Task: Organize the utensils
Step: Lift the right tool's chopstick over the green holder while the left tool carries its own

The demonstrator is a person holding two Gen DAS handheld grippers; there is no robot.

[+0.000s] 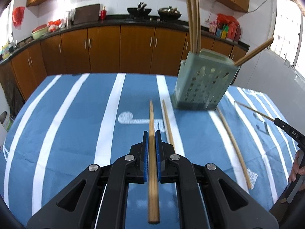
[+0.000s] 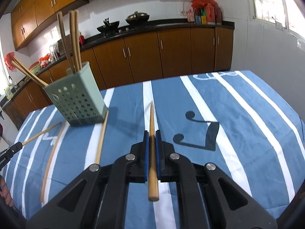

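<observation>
The holder (image 1: 205,84), a pale green perforated box, stands upright on the striped cloth (image 1: 76,124) and serves as the landmark. It already carries several chopsticks: three standing sticks (image 2: 69,42) rise from its back, and two leaning sticks (image 2: 28,72) slant out over one end, so I judge the sorting to be about half done. Two loose sticks (image 1: 233,145) lie flat on the cloth in front of the holder, one with its tip touching the holder's base corner, the other just beside the first and apart from the holder. The left gripper (image 1: 152,133) is clamped on a chopstick (image 1: 152,118) that points toward the holder, held above the cloth near the holder's front. The right gripper (image 2: 152,133) likewise grips its own stick (image 2: 152,118), off to the holder's side, tip forward. What remains, by my reckoning, is to drop both held sticks into the holder, then collect the two on the cloth. Behind the holder runs a counter (image 1: 114,22) with pans.
</observation>
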